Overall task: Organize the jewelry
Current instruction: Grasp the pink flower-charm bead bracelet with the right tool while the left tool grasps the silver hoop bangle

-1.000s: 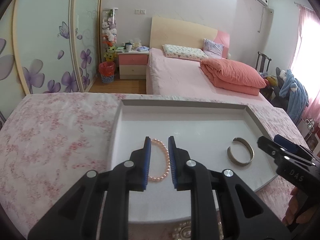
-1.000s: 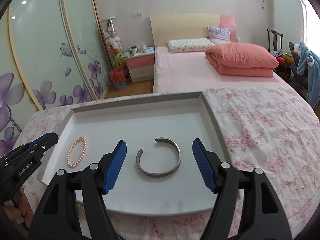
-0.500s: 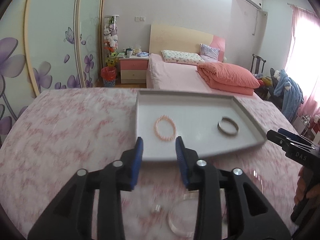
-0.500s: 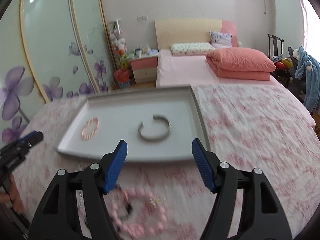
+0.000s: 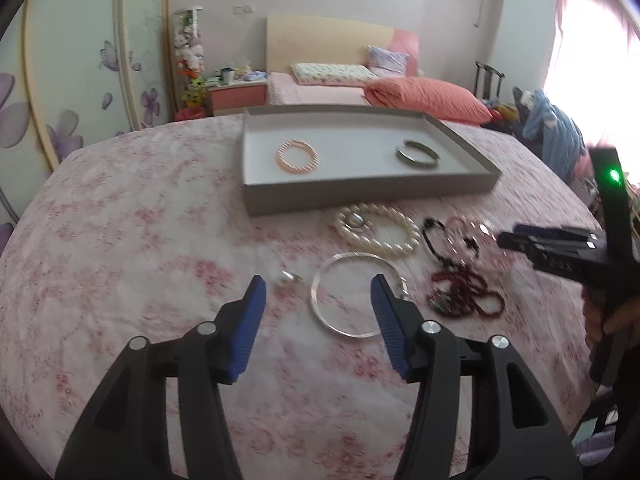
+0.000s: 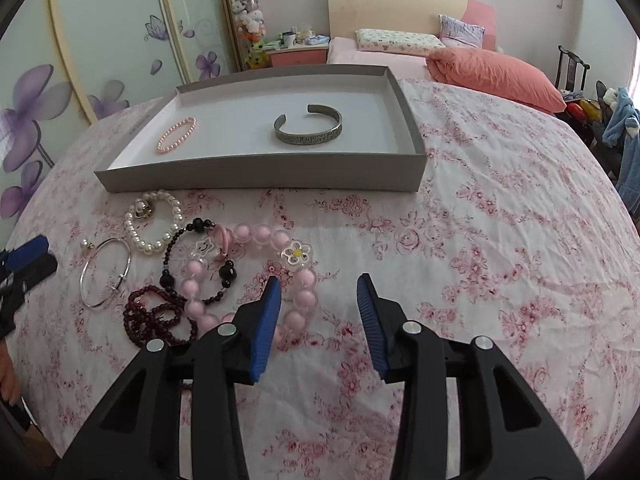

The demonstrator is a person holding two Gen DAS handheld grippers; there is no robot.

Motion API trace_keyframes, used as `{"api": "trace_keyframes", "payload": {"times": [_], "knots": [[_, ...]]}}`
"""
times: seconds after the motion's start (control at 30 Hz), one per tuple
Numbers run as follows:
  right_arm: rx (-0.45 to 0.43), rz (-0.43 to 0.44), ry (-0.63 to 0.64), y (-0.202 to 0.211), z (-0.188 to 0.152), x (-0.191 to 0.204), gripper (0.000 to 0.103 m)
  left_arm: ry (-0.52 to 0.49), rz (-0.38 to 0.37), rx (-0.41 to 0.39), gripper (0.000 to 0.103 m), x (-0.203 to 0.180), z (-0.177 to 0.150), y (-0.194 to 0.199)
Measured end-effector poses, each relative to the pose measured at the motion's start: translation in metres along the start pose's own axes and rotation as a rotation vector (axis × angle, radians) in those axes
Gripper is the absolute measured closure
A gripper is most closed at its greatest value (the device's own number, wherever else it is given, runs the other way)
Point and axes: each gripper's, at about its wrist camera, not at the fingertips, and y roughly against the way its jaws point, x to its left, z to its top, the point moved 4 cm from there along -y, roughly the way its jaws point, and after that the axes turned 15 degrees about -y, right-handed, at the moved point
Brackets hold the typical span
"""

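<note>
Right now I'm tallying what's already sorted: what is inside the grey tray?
Inside the grey tray lie two pieces, apart from each other: a pink bead bracelet toward the left and a metal cuff bangle toward the right. Nothing covers the floor; both views show it fully.

No readable writing anywhere here. The grey tray (image 6: 256,178) carries a faint mark along its left outer wall, too small to make out, and the right gripper (image 5: 560,254), off to the tray's right, shows only blurred specks on its body.
</note>
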Motion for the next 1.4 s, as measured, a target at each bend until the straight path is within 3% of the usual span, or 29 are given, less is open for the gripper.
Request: {"api": "trace_keyframes", "payload": {"times": [0.17, 0.23, 0.27, 0.33, 0.67, 1.4], "knots": [[0.001, -0.012, 0.017, -0.010, 0.006, 0.005, 0.062, -0.036, -0.019, 0.039, 0.038, -0.015, -0.003, -0.012], [-0.009, -0.018, 0.028, -0.013, 0.008, 0.008, 0.069, -0.041, -0.022, 0.056, 0.036, -0.018, -0.004, -0.018], [-0.020, -0.023, 0.039, -0.014, 0.008, 0.010, 0.082, -0.043, -0.023, 0.062, 0.034, -0.020, -0.004, -0.020], [-0.030, -0.024, 0.038, -0.015, 0.009, 0.011, 0.086, -0.051, -0.025, 0.074, 0.032, -0.023, -0.004, -0.025], [-0.034, -0.032, -0.015, -0.013, 0.011, -0.002, 0.086, -0.080, 0.013, 0.148, 0.025, -0.035, -0.002, -0.049], [-0.033, -0.029, -0.018, -0.013, 0.011, -0.001, 0.086, -0.046, 0.008, 0.150, 0.025, -0.033, 0.009, -0.061]]}}
